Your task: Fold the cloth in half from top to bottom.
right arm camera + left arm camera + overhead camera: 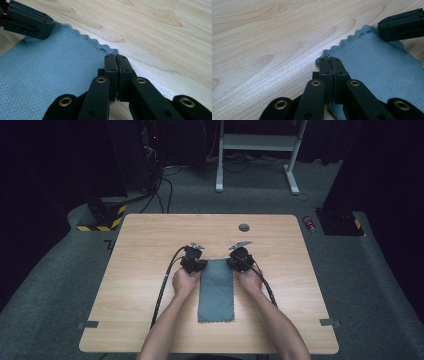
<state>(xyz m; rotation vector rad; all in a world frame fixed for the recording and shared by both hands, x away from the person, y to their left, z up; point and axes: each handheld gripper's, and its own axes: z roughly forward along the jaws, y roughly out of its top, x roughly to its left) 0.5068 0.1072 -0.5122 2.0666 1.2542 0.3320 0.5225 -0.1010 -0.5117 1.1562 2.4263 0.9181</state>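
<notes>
A grey-blue cloth point(216, 290) with a scalloped edge lies flat as a long strip on the wooden table point(140, 270), running from the middle toward the person. My left gripper point(196, 265) is shut on the cloth's far left corner point(323, 58). My right gripper point(235, 261) is shut on the far right corner point(112, 52). In the left gripper view the cloth point(377, 62) spreads to the right, with the right gripper's jaws point(402, 25) on its other corner. In the right gripper view the cloth point(50, 72) spreads left, with the left gripper's jaws point(27, 22) at its far corner.
A round grommet point(244, 227) sits near the table's far edge. Black cables point(165, 285) trail from both grippers toward the near edge. Behind the table stand a white frame point(257, 150) and dark equipment on grey carpet.
</notes>
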